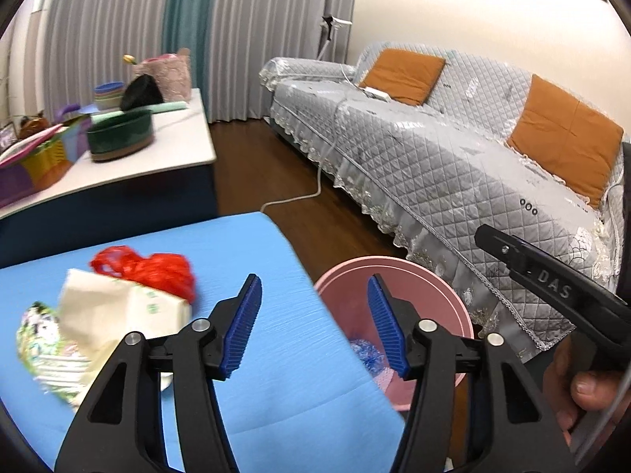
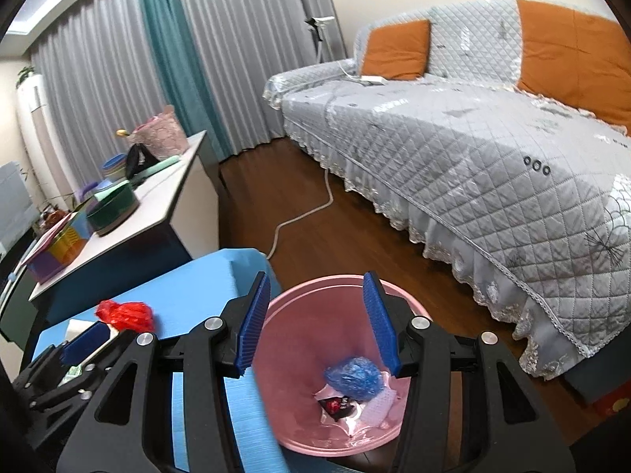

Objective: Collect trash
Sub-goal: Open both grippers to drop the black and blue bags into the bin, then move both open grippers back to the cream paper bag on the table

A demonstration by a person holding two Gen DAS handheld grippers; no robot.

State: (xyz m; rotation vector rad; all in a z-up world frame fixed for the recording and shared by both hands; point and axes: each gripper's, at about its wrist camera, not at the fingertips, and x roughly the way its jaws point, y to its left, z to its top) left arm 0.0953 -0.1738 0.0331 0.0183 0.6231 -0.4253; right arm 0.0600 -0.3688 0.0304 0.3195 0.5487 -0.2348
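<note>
Trash partly collected: my pink bin point(image 2: 276, 315) already holds a blue wad point(image 2: 354, 377) and wrappers. Red bag point(image 1: 150, 270) and papers point(image 1: 118, 315) wait at nine o'clock on the blue tabletop point(image 1: 256, 256). Both grippers' fingers gape wide, empty: left gripper point(image 1: 314, 325), right gripper point(image 2: 316, 325).

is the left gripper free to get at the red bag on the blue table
Probably yes. The left gripper is open and empty, and the red bag lies uncovered on the blue table, ahead and to its left, with only the white paper touching its near side.
</note>
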